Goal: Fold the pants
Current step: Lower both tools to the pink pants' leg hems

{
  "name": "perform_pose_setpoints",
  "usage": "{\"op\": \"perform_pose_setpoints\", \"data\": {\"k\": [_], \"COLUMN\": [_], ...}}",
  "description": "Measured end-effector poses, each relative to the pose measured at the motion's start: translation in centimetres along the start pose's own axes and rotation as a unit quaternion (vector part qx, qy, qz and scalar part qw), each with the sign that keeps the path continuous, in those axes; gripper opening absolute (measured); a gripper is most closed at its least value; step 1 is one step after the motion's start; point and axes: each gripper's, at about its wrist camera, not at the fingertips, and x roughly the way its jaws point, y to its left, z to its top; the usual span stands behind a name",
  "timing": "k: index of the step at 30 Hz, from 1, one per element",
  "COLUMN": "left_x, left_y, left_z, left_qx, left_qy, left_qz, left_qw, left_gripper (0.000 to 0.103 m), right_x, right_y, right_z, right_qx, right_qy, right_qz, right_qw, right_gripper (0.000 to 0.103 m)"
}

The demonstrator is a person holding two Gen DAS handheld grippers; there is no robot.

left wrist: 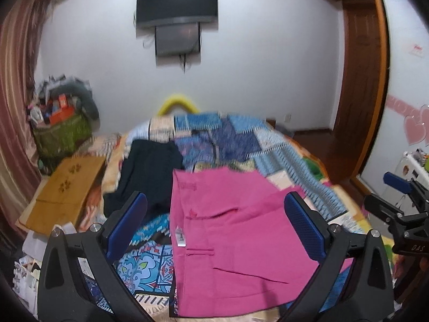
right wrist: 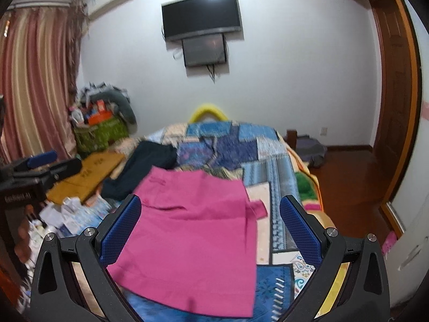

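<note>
Pink pants (left wrist: 228, 241) lie folded flat on the patchwork bed cover (left wrist: 241, 139), with a white label showing near their left edge. They also show in the right wrist view (right wrist: 193, 236). My left gripper (left wrist: 214, 228) is open and empty, raised above the pants. My right gripper (right wrist: 210, 230) is open and empty, also above the pants. The right gripper shows at the right edge of the left wrist view (left wrist: 399, 209). The left gripper shows at the left edge of the right wrist view (right wrist: 40, 169).
A dark garment (left wrist: 144, 177) lies on the bed left of the pink pants. A yellow-brown board (left wrist: 64, 193) and a cluttered green basket (left wrist: 61, 134) stand at the left. Papers (right wrist: 67, 214) litter the left side. A TV (left wrist: 177, 2) hangs on the far wall.
</note>
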Motion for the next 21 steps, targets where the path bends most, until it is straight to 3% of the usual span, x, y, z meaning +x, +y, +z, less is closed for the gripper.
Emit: {"op": "perform_pose_setpoints", "data": {"k": [7, 15, 21], "left_x": [9.3, 17.4, 21.0], "left_y": [3.0, 5.1, 6.4], "left_z": [-1.1, -3.3, -4.8], "left_qx": [-0.019, -0.018, -0.005], "left_qy": [0.116, 0.216, 0.257], "left_qz": [0.002, -0.003, -0.001], "left_qw": [0.993, 0.9762, 0.9663], "left_gripper": [0.103, 0.103, 0.103], "right_x": [6.2, 10.8, 14.6], "right_y": [-3.0, -5.4, -6.2], "right_z": [-2.0, -2.6, -2.3], "right_qx": [-0.002, 0.009, -0.005], "right_qy": [0.096, 0.157, 0.186], "right_qz": [0.003, 0.032, 0.043], "right_qw": [0.995, 0.987, 0.982], "right_gripper": [0.102, 0.102, 0.085]}}
